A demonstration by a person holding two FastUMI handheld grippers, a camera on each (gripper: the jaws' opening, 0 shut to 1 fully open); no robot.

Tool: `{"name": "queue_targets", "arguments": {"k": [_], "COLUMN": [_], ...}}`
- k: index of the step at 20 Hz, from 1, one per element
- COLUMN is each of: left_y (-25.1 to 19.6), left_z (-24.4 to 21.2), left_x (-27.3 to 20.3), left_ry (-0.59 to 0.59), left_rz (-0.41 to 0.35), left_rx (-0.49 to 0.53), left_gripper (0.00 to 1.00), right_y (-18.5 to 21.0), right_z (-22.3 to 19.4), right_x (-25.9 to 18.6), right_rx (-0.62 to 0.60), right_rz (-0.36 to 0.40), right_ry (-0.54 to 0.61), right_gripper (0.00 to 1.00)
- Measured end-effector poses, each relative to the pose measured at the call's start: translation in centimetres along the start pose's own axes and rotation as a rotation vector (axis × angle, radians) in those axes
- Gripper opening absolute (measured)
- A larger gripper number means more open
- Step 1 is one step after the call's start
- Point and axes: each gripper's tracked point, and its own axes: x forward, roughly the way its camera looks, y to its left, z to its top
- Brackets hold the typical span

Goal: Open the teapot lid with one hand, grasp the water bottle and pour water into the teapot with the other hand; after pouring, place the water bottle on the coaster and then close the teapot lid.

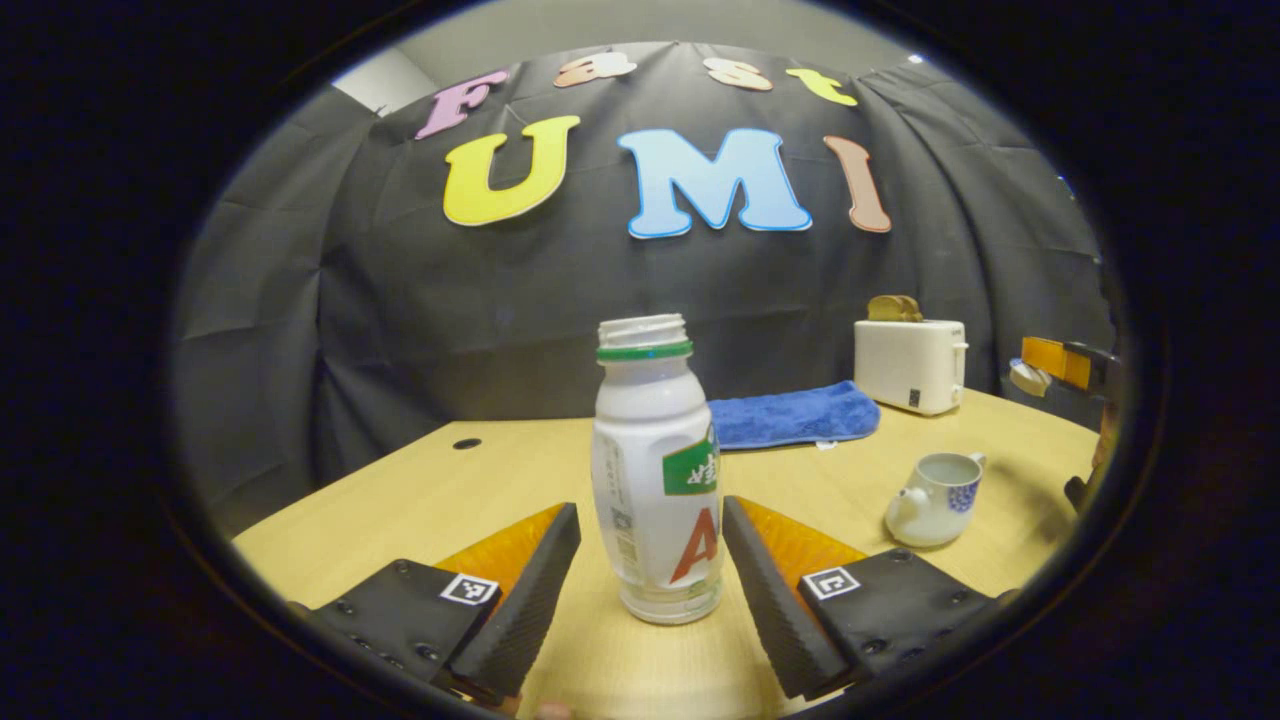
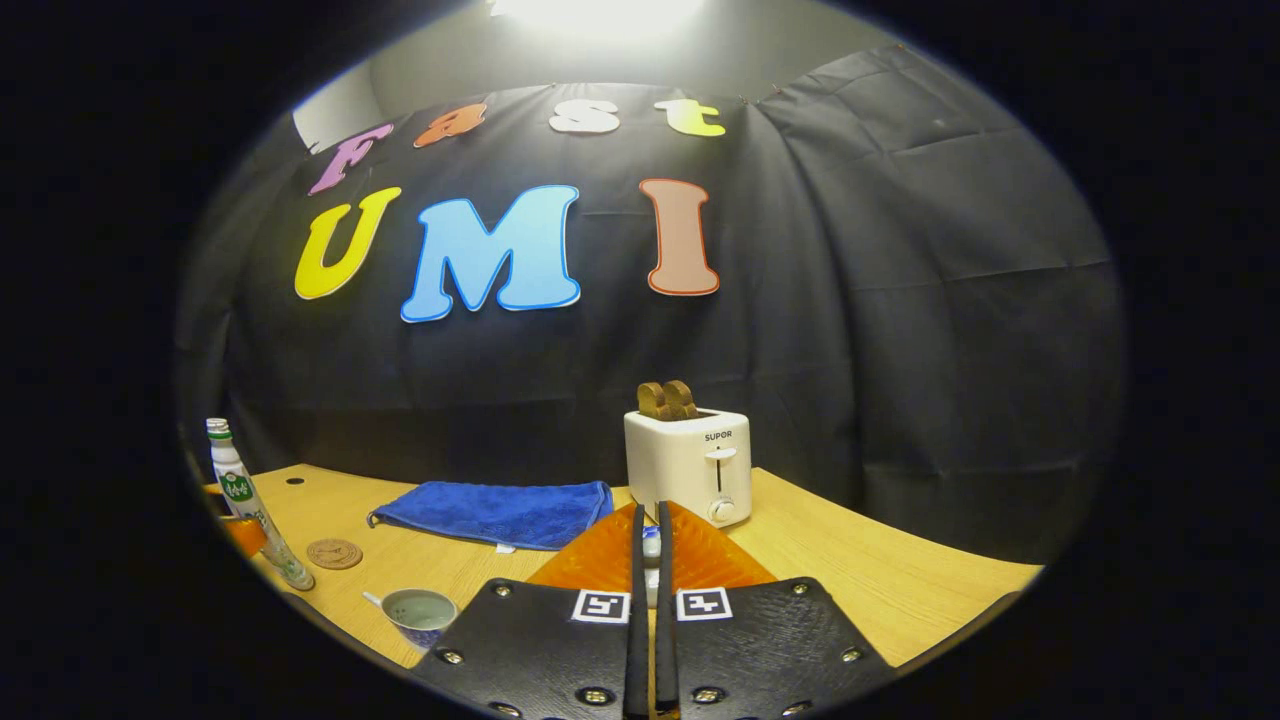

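Left hand-held gripper (image 1: 650,590) is spread wide, one finger on each side of the water bottle (image 1: 655,470), neither clearly touching it. That bottle stands upright and uncapped on the worktop (image 1: 480,490). To its right, farther off, sits the teapot (image 1: 932,498), its mouth open with no lid on it. Beyond lie a blue cloth (image 1: 795,414) and a white toaster (image 1: 910,365) with toast in its slots. Right hand-held gripper (image 2: 650,545) has its fingers almost together, pinching a small pale thing, likely the teapot lid (image 2: 651,545), though it is too hidden to be sure. In the right gripper view a round coaster (image 2: 334,552) lies just beside the bottle.
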Motion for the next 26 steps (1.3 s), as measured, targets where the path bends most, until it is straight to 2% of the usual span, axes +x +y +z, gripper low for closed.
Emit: {"name": "queue_targets", "arguments": {"k": [4, 5, 6, 11, 12, 14, 15, 16, 18, 21, 22, 24, 25, 26], "left_y": [-0.3, -0.3, -0.2, -0.4, -0.4, -0.3, -0.4, -0.6, -0.8, -1.3, -1.4, -1.7, -1.8, -2.0], "left_z": [-0.5, -0.5, -0.5, -0.6, -0.7, -0.6, -0.7, -0.7, -0.8, -0.4, 0.1, 0.9, 1.2, 1.6], "left_x": [1.1, 1.2, 1.5, 1.7, 1.9, 2.0, 2.0, 2.0, 1.9, 1.9, 1.8, 1.7, 1.7, 1.7], "left_ry": [0.018, 0.014, 0.015, 0.046, 0.047, 0.044, 0.041, 0.04, 0.045, 0.041, 0.036, 0.019, 0.011, 0.002], "left_rz": [-0.007, -0.004, 0.003, -0.002, -0.004, -0.01, -0.018, -0.024, -0.033, -0.023, -0.013, 0.004, 0.013, 0.022], "left_rx": [-0.006, -0.002, 0.003, 0.016, 0.014, -0.004, -0.015, -0.019, -0.009, 0.106, 0.159, 0.267, 0.321, 0.373], "left_gripper": [1.0, 0.95, 1.0, 1.0, 0.89, 0.87, 0.75, 0.84, 0.81, 0.81, 0.71, 0.8, 0.71, 0.76], "right_y": [-0.3, -0.3, -0.2, -0.2, -0.2, -0.3, -0.2, -0.3, -0.4, -0.7, -0.8, -1.0, -1.1, -1.2], "right_z": [-0.2, -0.3, -0.3, -0.4, -0.5, -0.4, -0.4, -0.5, -0.5, -0.5, -0.5, -0.6, -0.6, -0.7], "right_x": [0.0, 0.0, 0.0, -0.1, 0.0, -0.1, -0.1, -0.1, -0.1, 0.0, 0.0, 0.1, 0.0, 0.1], "right_rx": [0.009, 0.013, 0.014, 0.027, 0.029, 0.034, 0.036, 0.038, 0.038, 0.038, 0.039, 0.045, 0.05, 0.054], "right_rz": [-0.004, -0.002, 0.001, 0.007, 0.007, 0.007, 0.008, 0.008, 0.007, 0.0, -0.004, -0.009, -0.011, -0.013], "right_ry": [0.006, 0.006, 0.008, 0.014, 0.015, 0.016, 0.018, 0.018, 0.017, 0.019, 0.02, 0.022, 0.024, 0.025], "right_gripper": [0.03, 0.03, 0.03, 0.03, 0.03, 0.03, 0.03, 0.03, 0.03, 0.03, 0.03, 0.03, 0.03, 0.03]}}
